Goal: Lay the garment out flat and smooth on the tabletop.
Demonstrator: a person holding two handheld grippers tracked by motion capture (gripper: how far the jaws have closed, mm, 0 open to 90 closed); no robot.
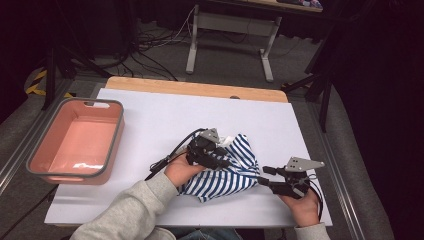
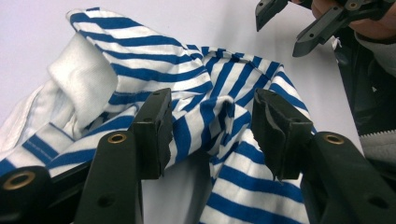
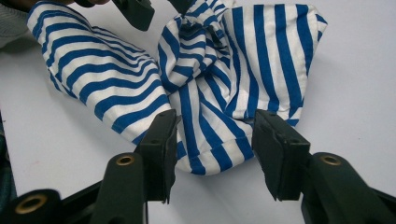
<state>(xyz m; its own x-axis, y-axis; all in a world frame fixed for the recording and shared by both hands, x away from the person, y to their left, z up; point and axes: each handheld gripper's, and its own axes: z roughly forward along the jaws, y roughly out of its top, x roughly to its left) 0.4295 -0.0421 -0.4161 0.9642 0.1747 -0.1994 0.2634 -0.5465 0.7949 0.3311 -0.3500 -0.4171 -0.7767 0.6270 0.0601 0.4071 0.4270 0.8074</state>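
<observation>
A crumpled blue-and-white striped cloth (image 1: pixel 235 176) lies on the white table cover (image 1: pixel 150 120), near the front, right of centre. My left gripper (image 1: pixel 226 159) reaches over the cloth from the left. Its jaws stand apart around a raised fold (image 2: pixel 219 116) without pinching it, so my left gripper (image 2: pixel 210 135) is open. My right gripper (image 1: pixel 262 175) sits low at the cloth's right edge. In the right gripper view the cloth's hemmed corner (image 3: pixel 210 154) lies between the spread jaws of my right gripper (image 3: pixel 212 149), which is open too. The white inner side of the cloth (image 2: pixel 84 79) shows at the far end.
A pink tub with a grey rim (image 1: pixel 117 135) stands at the table's left side, with nothing inside it. A wooden strip (image 1: pixel 195 89) runs along the far edge. Beyond it, a desk frame (image 1: pixel 192 50) and cables are on the floor.
</observation>
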